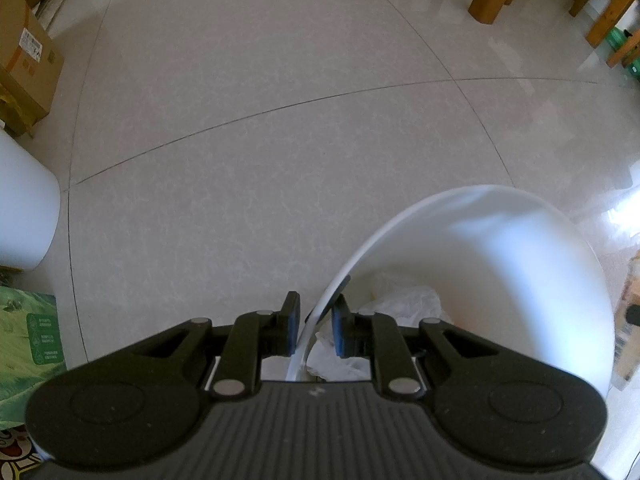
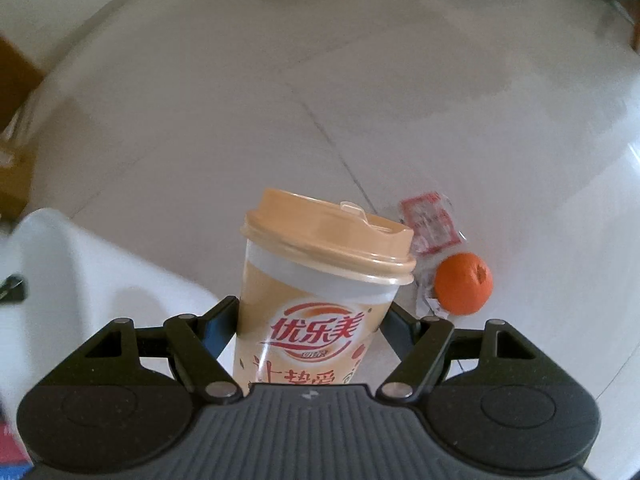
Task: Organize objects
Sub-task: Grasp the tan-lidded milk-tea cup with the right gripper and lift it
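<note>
I am pinching the rim of the white bin (image 1: 500,264) with my left gripper (image 1: 316,330), its jaws clenched on the thin edge and tilting the bin so its mouth is facing me; crumpled plastic (image 1: 400,304) is lying inside. With my right gripper (image 2: 310,332) I am grasping the milk-tea cup (image 2: 320,280) by its body, lid pointing away, and carrying it above the floor (image 2: 280,100). An orange (image 2: 463,283) and a red wrapper (image 2: 430,222) are waiting on the tiles below, touching or nearly so.

The cup is leaning a little between my pads, and they are gripping its smooth, tapered lower part, so I judge it could slide out if I swing it fast toward the bin. The bin is hanging by a narrow pinch on a thin rim; a bump from the cup could twist it free and spill what is inside. The view is blurring, so misjudging the bin's mouth is another risk.
</note>
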The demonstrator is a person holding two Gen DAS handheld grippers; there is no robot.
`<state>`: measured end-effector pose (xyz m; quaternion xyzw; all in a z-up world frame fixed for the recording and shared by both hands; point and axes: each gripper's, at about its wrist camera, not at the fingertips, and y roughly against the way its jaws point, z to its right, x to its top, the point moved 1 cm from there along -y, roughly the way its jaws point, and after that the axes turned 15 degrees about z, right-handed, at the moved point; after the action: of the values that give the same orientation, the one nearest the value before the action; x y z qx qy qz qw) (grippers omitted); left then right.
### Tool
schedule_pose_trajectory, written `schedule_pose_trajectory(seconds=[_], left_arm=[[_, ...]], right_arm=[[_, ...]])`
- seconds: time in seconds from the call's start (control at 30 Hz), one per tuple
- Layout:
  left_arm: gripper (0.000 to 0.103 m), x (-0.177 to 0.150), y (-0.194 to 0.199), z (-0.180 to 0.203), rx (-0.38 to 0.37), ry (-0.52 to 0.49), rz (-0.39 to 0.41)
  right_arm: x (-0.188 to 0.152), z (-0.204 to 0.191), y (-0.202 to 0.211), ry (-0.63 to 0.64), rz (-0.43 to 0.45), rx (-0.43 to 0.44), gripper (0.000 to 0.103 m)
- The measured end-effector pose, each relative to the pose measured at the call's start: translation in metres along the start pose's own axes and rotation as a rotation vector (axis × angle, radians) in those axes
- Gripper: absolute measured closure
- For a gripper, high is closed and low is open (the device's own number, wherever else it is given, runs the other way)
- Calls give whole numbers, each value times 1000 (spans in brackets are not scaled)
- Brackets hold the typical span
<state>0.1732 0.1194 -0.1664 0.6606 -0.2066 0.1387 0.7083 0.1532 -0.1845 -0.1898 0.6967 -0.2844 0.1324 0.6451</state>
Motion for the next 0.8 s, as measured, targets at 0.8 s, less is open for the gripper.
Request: schedule_pose_trajectory(seconds=[0.8], left_arm=[[88,0,-1,-3,-3,2,-5]], right_arm=[[27,-141,96,320,54,297,23]])
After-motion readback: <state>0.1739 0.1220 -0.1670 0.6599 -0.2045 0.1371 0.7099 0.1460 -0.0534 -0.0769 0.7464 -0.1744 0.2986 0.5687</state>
